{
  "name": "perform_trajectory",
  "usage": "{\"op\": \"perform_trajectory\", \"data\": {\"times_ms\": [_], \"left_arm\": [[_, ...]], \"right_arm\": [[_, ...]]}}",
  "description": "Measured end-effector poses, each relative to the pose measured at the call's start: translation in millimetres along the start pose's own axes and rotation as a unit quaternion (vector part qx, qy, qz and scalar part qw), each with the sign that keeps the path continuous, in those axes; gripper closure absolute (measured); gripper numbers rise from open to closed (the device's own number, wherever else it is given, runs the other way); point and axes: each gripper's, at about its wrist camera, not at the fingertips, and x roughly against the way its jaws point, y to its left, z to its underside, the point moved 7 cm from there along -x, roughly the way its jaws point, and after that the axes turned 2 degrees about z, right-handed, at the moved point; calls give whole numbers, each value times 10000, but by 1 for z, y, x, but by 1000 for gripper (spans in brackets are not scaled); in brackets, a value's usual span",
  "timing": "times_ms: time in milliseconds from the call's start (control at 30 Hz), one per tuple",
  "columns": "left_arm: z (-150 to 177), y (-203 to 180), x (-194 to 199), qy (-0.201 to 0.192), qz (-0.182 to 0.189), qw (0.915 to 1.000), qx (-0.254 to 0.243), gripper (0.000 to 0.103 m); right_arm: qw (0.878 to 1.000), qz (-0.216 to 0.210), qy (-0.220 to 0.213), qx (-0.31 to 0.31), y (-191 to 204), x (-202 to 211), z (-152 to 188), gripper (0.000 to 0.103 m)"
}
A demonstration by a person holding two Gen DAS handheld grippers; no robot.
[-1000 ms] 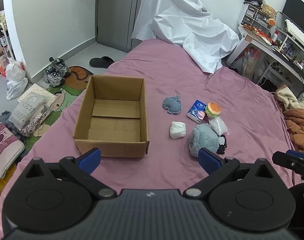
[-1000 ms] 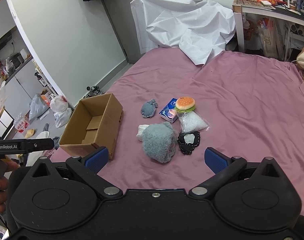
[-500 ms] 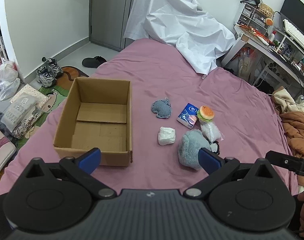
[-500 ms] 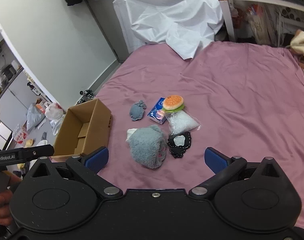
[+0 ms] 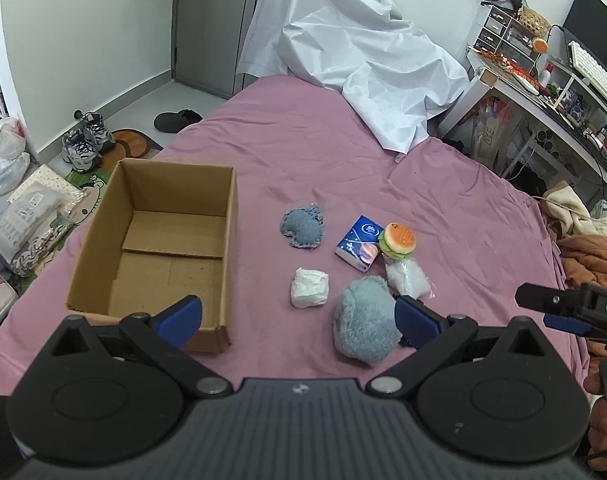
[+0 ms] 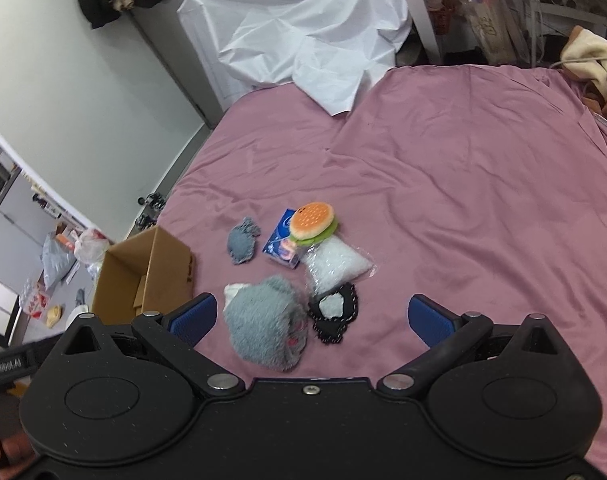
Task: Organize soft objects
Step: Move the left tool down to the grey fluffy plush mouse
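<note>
Your left gripper and right gripper both gape wide, empty, above the fluffy grey plush; only your right view reveals the black pouch beside it.

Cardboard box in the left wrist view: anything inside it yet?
No. The cardboard box shows only its bare floor and flaps; the soft items, such as the fluffy grey plush, lie on the pink sheet beside it.

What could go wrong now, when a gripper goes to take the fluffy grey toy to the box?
The black lace piece touches the fluffy grey toy, so it might get dragged along. The white wad lies beside the toy and an open finger may push it. The cardboard box looks light and may slide.
</note>
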Motion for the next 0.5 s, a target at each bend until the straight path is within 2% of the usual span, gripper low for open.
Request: {"op": "perform_trajectory", "data": {"times_ms": [200,367,500], "left_arm": [[-7,-10,-14,-28,28,9999,113,3],[-7,-21,-29,-63,130,9997,176,4],[0,-24,-51,62,193,9992,331,10]], "right_arm": [[9998,-40,-25,-174,-4,-10,-14,0],[9987,-142,141,-465,-16,-30,-6,0],[9982,-99,245,-532,-22,-42,-5,0]]}}
